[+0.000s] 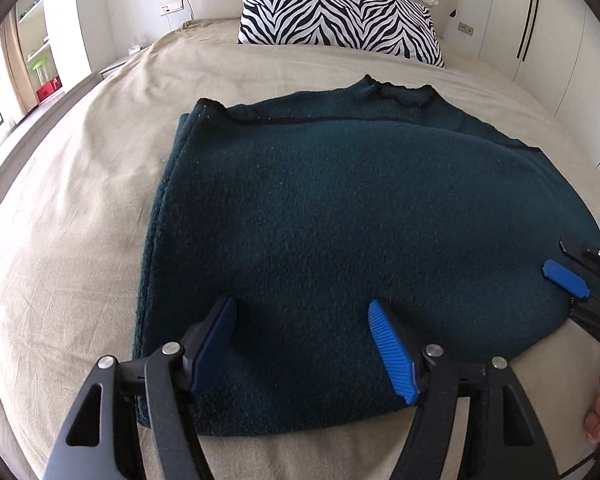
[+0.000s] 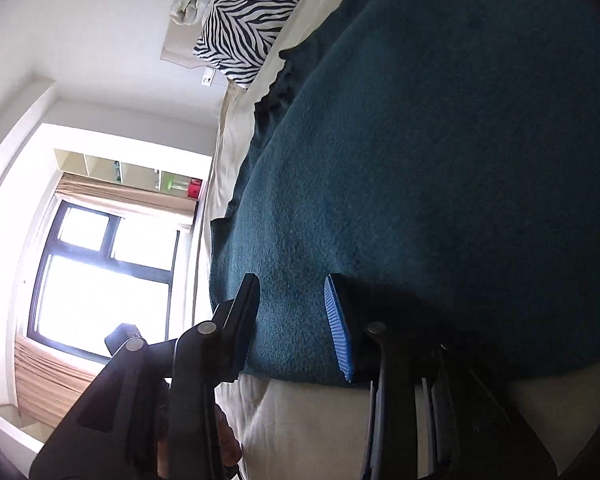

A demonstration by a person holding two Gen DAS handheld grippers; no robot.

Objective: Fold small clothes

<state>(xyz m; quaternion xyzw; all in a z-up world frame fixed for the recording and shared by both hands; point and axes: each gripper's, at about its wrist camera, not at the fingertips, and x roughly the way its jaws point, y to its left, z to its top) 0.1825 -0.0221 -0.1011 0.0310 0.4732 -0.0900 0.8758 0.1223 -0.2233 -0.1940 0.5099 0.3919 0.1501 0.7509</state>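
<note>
dark teal sweater (image 1: 340, 208) lies flat on the bed (image 1: 68, 208), collar toward the zebra pillow (image 1: 340, 16). left gripper (image 1: 300, 344) released over the sweater's near hem; right gripper (image 2: 292, 320) parted at the sweater's right edge, nothing pinched. hem corners are best seized evenly before folding toward the collar.

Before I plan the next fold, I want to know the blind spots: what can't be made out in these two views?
- Sleeves of the sweater: left view, apparently folded under the body; not seen.
- Its right edge: cut off by the left view's frame.
- Right gripper: left view, only the fingers show at the edge.
- Hem under the left gripper: hidden by it.
- Right view: tilted, dark; window blown out.
</note>
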